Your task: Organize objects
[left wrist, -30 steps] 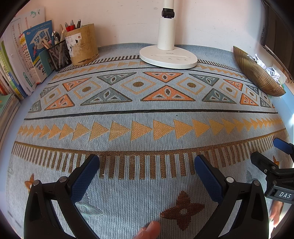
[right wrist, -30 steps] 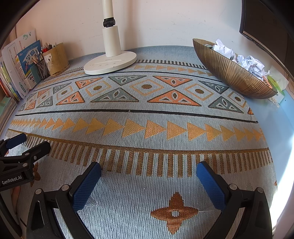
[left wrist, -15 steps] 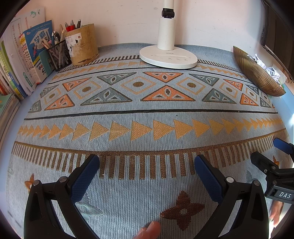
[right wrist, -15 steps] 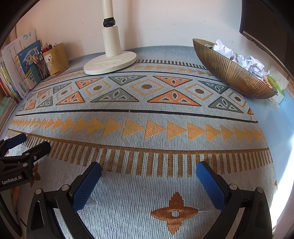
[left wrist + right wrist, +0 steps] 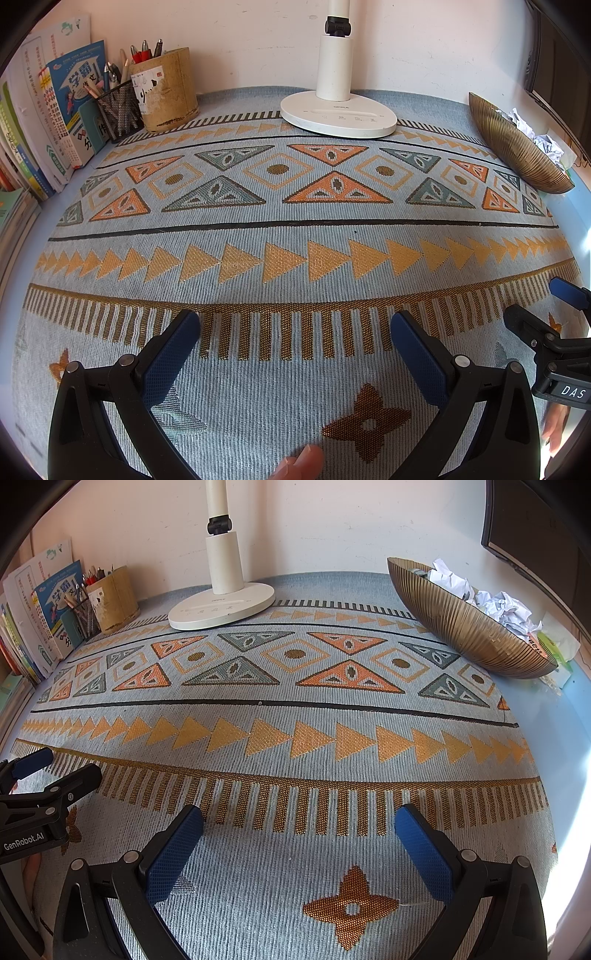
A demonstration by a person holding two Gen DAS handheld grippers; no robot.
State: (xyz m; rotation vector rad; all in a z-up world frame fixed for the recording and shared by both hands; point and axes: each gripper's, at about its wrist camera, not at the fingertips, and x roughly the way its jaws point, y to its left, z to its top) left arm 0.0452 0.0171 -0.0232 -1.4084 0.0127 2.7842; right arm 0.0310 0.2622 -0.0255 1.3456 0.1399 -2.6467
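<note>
Both hand-held grippers, left [image 5: 295,332] and right [image 5: 299,823], sit wide open and empty over the patterned mat [image 5: 295,229]; crumpled paper [image 5: 495,605] in the gold bowl [image 5: 461,627] lies well away, far right.

Bright daylight from right, blown-out glare on bench edge [image 5: 569,812] at right, soft shadows under fingers [image 5: 173,853], sharp focus mid-frame, heavy fisheye bending w/ dark vignette at corners, no motion blur
</note>
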